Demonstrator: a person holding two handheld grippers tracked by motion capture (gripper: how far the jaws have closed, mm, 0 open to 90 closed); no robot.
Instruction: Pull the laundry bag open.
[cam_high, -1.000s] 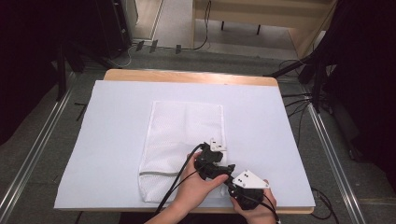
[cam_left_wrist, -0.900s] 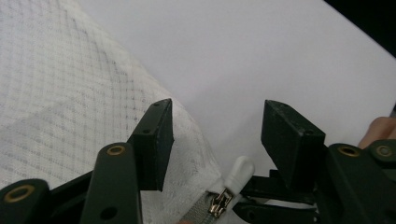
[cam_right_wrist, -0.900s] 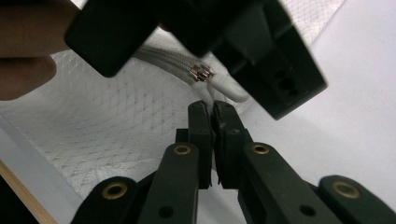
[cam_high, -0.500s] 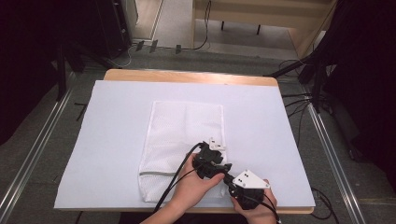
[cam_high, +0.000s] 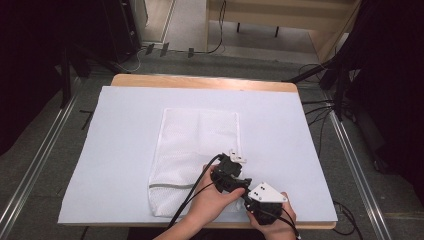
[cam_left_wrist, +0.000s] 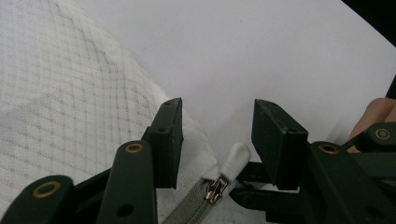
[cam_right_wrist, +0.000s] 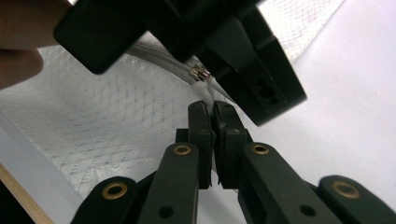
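Steadiness mattered: the right gripper (cam_right_wrist: 212, 114) was clenched on the white rubbery zipper pull (cam_left_wrist: 235, 160) at the white mesh laundry bag's (cam_high: 192, 150) near corner on the bench (cam_high: 120, 130), while the left gripper (cam_left_wrist: 217, 135) straddled it, released, so pulling along the grey zipper (cam_right_wrist: 159, 58) seemed wisest.

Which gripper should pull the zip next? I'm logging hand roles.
Probably the right gripper: its fingers are shut on the zip pull, while the left gripper stands open over the mesh bag.
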